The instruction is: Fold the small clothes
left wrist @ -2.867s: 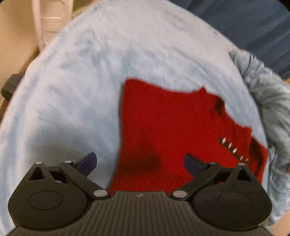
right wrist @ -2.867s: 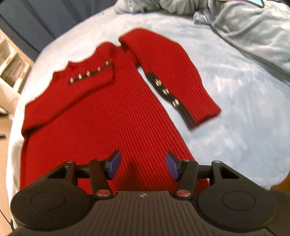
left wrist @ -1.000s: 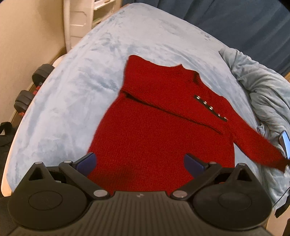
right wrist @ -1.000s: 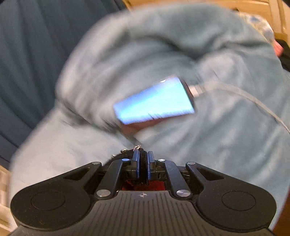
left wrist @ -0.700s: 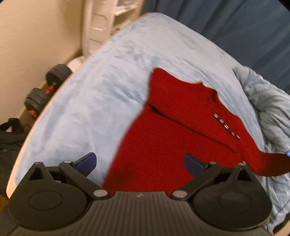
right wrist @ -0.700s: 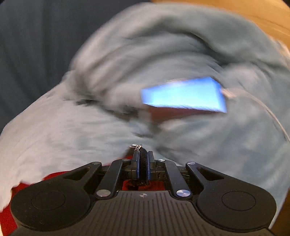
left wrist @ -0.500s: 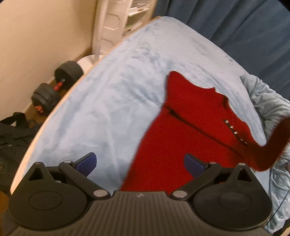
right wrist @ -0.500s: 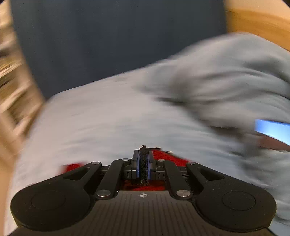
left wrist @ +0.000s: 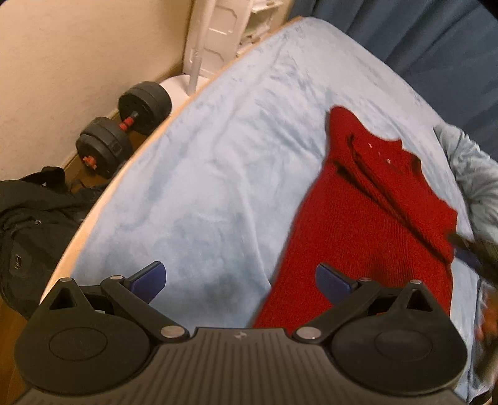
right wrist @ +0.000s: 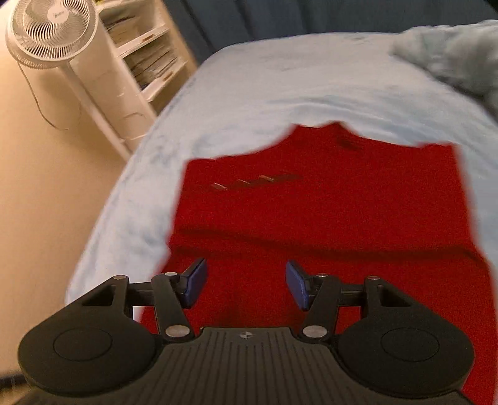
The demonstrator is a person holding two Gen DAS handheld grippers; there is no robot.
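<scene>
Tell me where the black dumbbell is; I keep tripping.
In the left wrist view, the black dumbbell lies on the floor, upper left, between the cream wall and the bed's edge.

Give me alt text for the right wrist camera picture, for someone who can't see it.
A red knit sweater lies flat on a pale blue blanket, both sleeves folded across its chest. The right gripper hovers over it, jaws opening with nothing between them. A white fan and white shelves stand beside the bed.

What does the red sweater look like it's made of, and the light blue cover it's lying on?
Red sweater: looks like a ribbed knit, probably wool or acrylic, matte; fine ridges run along it. Light blue cover: seems a plush fleece, soft, with mottled brushed shading.
</scene>
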